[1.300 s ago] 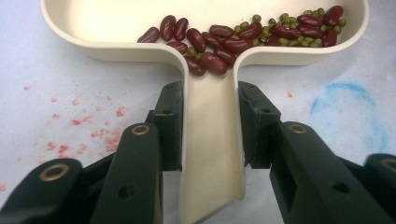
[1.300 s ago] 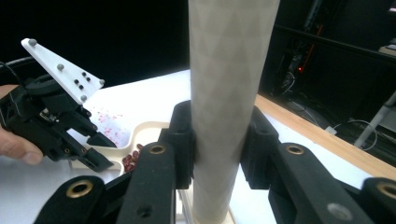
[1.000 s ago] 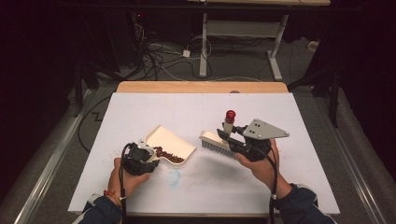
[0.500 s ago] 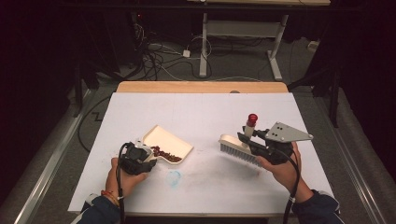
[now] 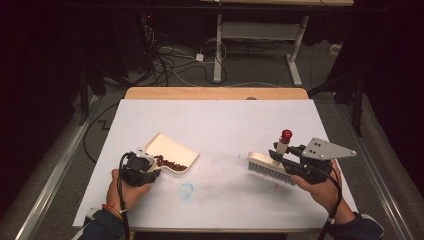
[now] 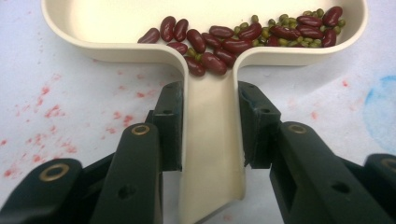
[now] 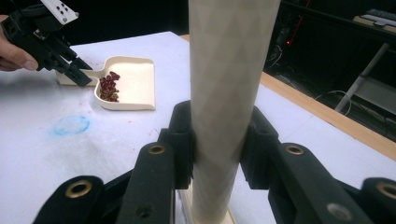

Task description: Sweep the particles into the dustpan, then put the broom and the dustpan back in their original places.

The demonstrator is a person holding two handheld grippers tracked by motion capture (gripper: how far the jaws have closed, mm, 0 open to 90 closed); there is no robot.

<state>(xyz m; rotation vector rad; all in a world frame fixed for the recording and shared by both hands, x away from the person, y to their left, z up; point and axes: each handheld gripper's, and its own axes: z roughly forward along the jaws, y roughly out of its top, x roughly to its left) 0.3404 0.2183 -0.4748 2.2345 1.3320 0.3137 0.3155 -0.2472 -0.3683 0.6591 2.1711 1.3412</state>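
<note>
Left gripper view looks down on a cream dustpan [image 6: 205, 56] lying on the white counter [image 6: 70, 93], its back edge heaped with red kidney beans [image 6: 205, 44] and small green mung beans [image 6: 280, 37], its handle clamped between the left gripper [image 6: 210, 126]. High view shows the right gripper [image 5: 285, 161] clenched on the cream handle of a brush [image 5: 270, 167], bristles down at the counter's right side, well apart from the dustpan. No writing is legible anywhere.

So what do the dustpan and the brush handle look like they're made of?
Dustpan: looks like moulded plastic, cream with a smooth, slightly glossy finish; its rim and handle curve as one seamless piece. Brush handle: probably plastic too, cream and matte with a faint diamond texture, though the close blurred look leaves that open. Its red tip looks smooth, material unclear.
</note>
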